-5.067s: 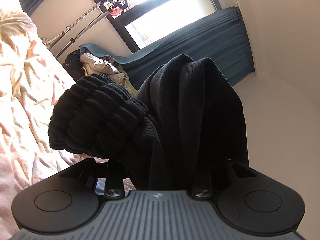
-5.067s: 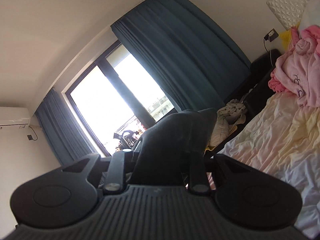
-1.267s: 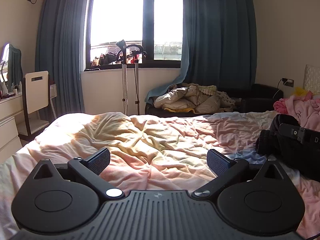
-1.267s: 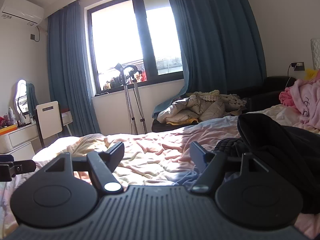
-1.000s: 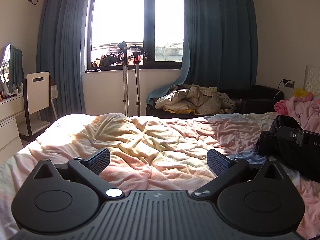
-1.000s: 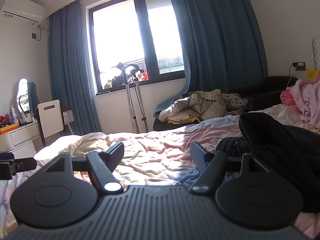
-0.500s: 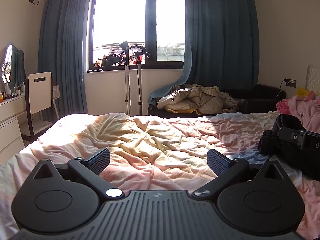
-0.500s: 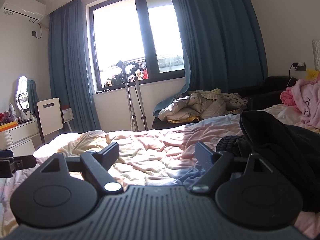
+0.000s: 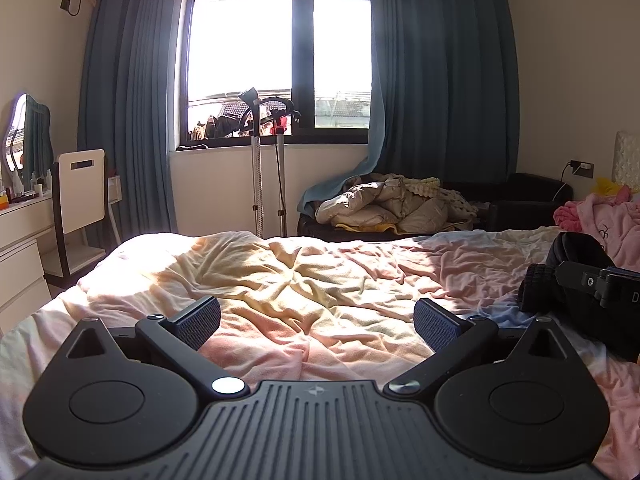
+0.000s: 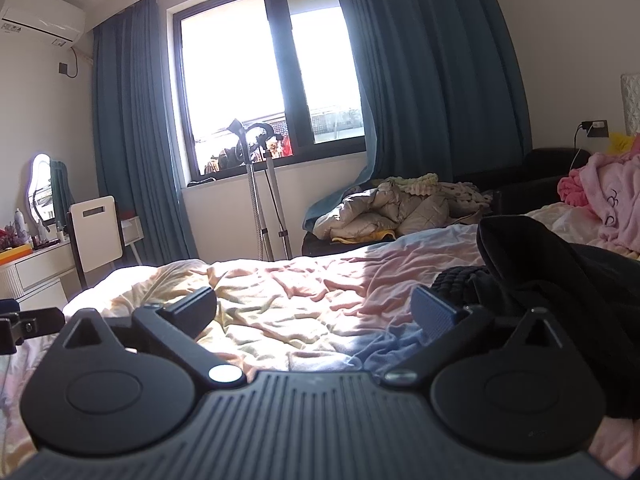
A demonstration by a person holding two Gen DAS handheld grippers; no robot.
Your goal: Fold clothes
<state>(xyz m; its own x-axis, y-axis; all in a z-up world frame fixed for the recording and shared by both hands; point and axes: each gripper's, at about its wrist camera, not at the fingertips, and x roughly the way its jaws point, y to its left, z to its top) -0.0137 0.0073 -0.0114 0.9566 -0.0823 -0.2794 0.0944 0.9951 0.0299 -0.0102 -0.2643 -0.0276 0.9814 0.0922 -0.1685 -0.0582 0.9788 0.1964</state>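
My left claw [image 9: 316, 316] gapes wide over the bed [image 9: 300, 280]; my right claw [image 10: 316, 306] is opening, empty; the black garment [image 10: 560, 280], perhaps knitted, lies right of frame.

Both low over bed [image 9: 320, 272], windowward

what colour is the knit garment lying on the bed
Black garment, clearest in the right wrist view.
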